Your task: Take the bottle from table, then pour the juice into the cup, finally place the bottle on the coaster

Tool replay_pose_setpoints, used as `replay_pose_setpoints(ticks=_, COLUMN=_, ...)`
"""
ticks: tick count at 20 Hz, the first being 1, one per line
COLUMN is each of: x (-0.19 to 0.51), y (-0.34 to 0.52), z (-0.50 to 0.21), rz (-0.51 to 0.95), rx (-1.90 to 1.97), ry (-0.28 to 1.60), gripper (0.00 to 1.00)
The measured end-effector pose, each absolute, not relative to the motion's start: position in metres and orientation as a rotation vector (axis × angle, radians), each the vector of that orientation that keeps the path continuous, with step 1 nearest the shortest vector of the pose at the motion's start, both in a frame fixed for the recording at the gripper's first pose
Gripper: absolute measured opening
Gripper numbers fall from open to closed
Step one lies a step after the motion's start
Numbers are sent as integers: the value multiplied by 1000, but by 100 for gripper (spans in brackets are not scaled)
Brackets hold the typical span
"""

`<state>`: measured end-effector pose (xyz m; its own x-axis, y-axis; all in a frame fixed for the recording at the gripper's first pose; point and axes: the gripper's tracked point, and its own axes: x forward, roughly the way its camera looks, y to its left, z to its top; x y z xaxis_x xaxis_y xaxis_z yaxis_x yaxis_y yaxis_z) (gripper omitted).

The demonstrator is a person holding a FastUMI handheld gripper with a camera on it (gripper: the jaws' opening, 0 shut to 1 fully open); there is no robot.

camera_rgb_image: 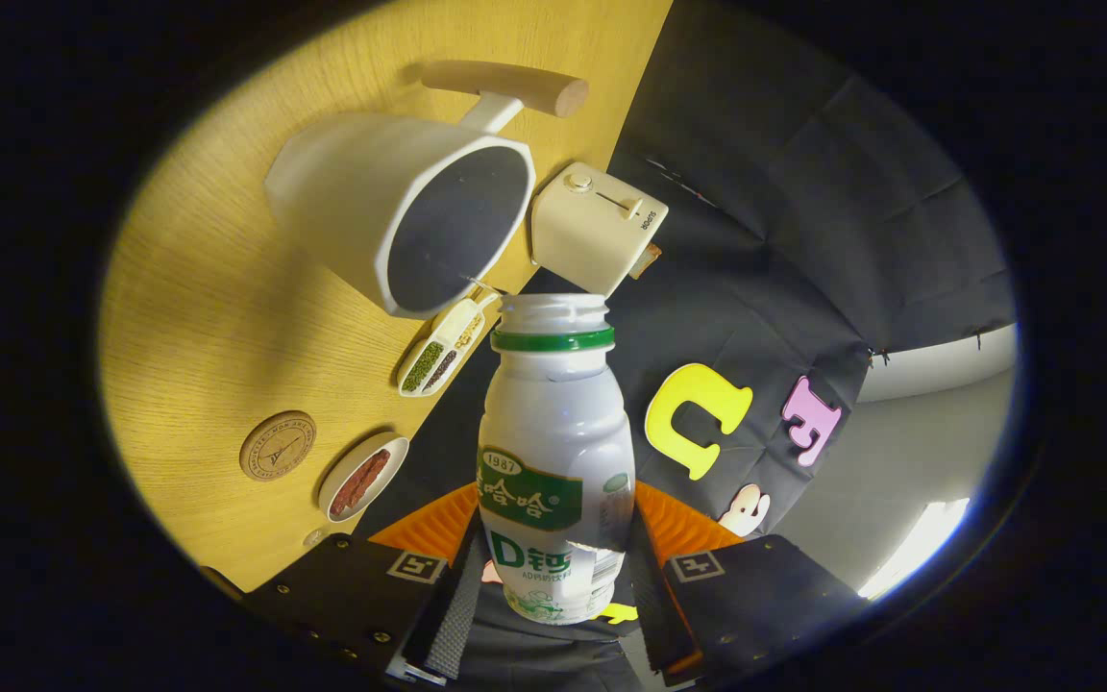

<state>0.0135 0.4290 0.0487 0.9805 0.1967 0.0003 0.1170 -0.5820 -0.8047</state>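
We see the tongs [553,586] at the bottom centre of the frame, clenched on the bottle [554,461], one finger pressing each side of its lower body. The bottle is uncapped, its open mouth pointing up the frame toward the cup [400,207]. The whole view is rolled, so the wooden counter [217,317] fills the left half. The cup sits at upper left, its dark opening turned our way, a wooden handle [505,86] above it. The bottle mouth lies just below and right of the cup rim, not touching. A toaster [597,226] stands right of the cup. A divided dish [443,348] lies beside the bottle neck; a small oval dish [362,477] and the round coaster [277,445] lie at lower left.
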Motion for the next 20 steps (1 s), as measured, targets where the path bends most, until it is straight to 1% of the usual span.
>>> replay_pose_setpoints(ticks=5, x=12, y=429, z=45, rz=128, rx=-2175, ry=-210, gripper=69)
replay_pose_setpoints(ticks=9, x=17, y=423, z=27, rz=206, rx=-2052, ry=-115, gripper=70)
replay_pose_setpoints(ticks=15, x=23, y=412, z=2, rz=323, rx=-1732, ry=17, gripper=70)
replay_pose_setpoints(ticks=20, x=27, y=404, z=7, rz=357, rx=-1433, ry=61, gripper=70)
